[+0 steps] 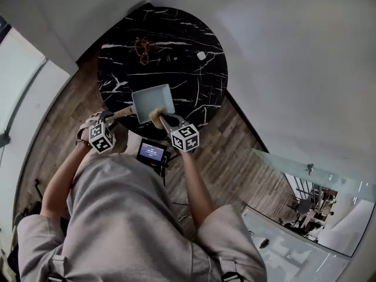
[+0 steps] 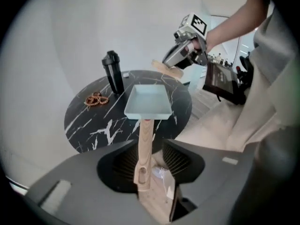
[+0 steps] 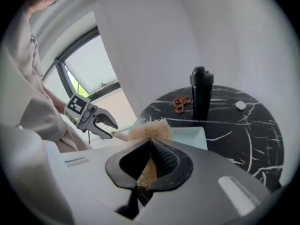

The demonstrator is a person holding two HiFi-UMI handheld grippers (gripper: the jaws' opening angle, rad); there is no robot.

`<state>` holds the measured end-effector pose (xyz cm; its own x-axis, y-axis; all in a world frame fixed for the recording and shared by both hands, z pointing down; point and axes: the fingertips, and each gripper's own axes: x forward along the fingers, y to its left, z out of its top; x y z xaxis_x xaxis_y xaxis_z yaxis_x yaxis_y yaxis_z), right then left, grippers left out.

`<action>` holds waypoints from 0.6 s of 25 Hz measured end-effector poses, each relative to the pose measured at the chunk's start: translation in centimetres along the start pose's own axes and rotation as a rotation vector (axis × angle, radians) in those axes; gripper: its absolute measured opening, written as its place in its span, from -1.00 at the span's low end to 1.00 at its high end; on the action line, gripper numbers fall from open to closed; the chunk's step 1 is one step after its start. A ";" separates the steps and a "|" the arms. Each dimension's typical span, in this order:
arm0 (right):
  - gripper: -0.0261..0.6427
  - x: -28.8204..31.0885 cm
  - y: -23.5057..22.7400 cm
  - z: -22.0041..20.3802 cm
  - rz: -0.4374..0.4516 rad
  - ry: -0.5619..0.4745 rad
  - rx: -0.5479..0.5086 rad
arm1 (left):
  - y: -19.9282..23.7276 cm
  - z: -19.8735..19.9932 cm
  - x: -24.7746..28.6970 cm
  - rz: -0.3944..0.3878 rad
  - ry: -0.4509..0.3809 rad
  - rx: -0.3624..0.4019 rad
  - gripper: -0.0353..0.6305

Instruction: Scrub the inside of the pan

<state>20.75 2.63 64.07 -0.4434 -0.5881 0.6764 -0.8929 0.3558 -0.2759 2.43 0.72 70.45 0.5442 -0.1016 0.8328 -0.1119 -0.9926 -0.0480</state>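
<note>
Marble, black with white veins, tops the round table [image 1: 117,69]; the square pale-blue pan [image 1: 151,98] sits at its six o'clock edge. The left gripper [image 2: 151,150] gapes wide, straddling the smooth wooden handle [image 2: 143,139] without pressing it. The right gripper [image 3: 149,150] pinches a tan fibrous scrubber [image 3: 151,129] over the pan's near rim. Toward twelve o'clock stand a black bottle [image 2: 112,71] and brown knotted rings [image 2: 96,99].

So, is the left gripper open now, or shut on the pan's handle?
Open. In the left gripper view the left gripper has its jaws wide apart, wider than the pan's wooden handle that lies between them.
</note>
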 end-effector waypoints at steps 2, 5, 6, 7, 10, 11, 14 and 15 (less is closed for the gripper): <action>-0.85 -3.2 1.4 2.0 -0.051 -0.134 -0.019 | -0.4 2.1 -2.0 0.032 -0.085 -0.020 -0.44; -0.85 -8.0 3.1 4.4 -0.108 -0.346 0.013 | -0.9 5.9 -5.3 0.096 -0.252 -0.090 -0.55; -0.85 -9.4 3.5 5.1 -0.115 -0.415 0.034 | -0.9 7.4 -6.5 0.118 -0.321 -0.126 -0.60; -0.85 -10.7 3.8 5.7 -0.117 -0.479 0.052 | -0.8 9.1 -7.8 0.137 -0.391 -0.167 -0.67; -0.84 -13.9 4.8 6.5 -0.114 -0.618 0.076 | -1.8 13.4 -12.1 0.187 -0.564 -0.270 -0.88; -0.84 -14.7 5.4 6.5 -0.110 -0.646 0.075 | -2.5 14.2 -13.5 0.205 -0.596 -0.286 -0.88; -0.85 -16.4 7.7 6.9 -0.085 -0.705 0.037 | -4.2 15.3 -17.1 0.274 -0.654 -0.318 -0.89; -0.85 -17.2 8.6 7.0 -0.080 -0.717 0.012 | -4.7 15.7 -18.1 0.303 -0.677 -0.330 -0.89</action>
<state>20.15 10.71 45.32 -0.3154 -0.9455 0.0816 -0.9236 0.2861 -0.2550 6.15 6.17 46.90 0.8240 -0.4863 0.2908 -0.5172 -0.8551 0.0355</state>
